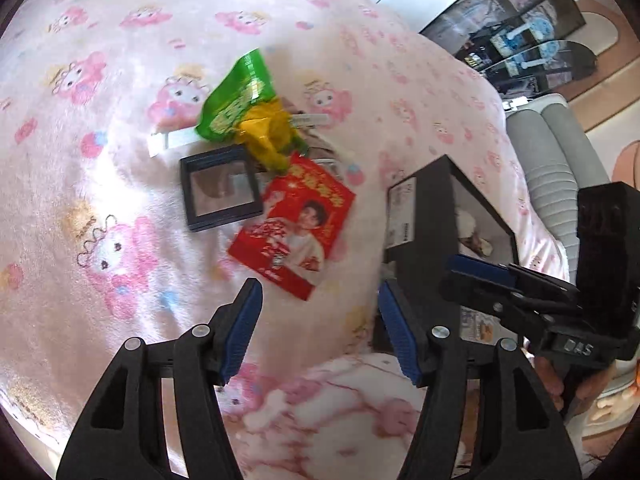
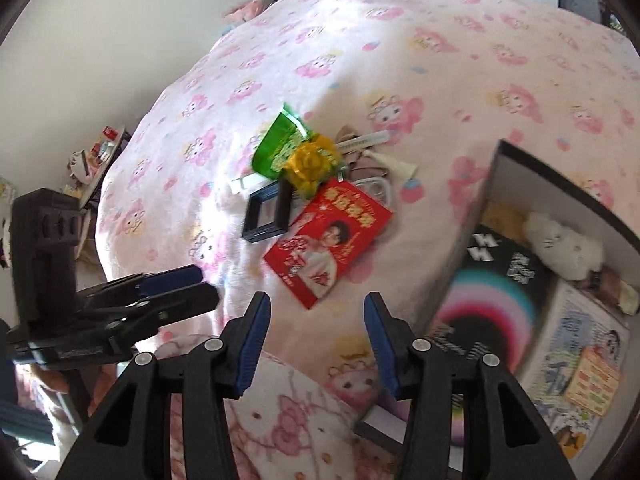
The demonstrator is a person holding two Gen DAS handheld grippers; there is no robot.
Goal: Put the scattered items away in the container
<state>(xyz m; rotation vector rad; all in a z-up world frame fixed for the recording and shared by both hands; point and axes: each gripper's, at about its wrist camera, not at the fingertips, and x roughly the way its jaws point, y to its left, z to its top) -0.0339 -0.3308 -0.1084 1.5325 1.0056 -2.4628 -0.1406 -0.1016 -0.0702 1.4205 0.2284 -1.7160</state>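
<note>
Scattered items lie in a small heap on the pink blanket: a green snack bag (image 1: 236,100) (image 2: 280,144), a yellow wrapper (image 1: 268,136) (image 2: 312,168), a black-framed square case (image 1: 220,188) (image 2: 268,212) and a red packet (image 1: 296,224) (image 2: 328,240). To their right stands the black box container (image 1: 432,208) (image 2: 474,216), which holds a white plush (image 2: 560,244) and booklets. My left gripper (image 1: 319,292) (image 2: 204,284) hovers open just short of the red packet, with nothing between its pads. My right gripper (image 2: 317,304) (image 1: 460,280) is beside it near the box, also open and holding nothing.
A white strip (image 1: 172,140) and pale fabric bits lie under the heap. A second pink patterned cloth (image 2: 304,412) lies at the bed's near edge. A dark shelf (image 1: 520,32) and a grey ridged object (image 1: 552,168) are beyond the bed, and a cluttered side table (image 2: 104,148) stands by the wall.
</note>
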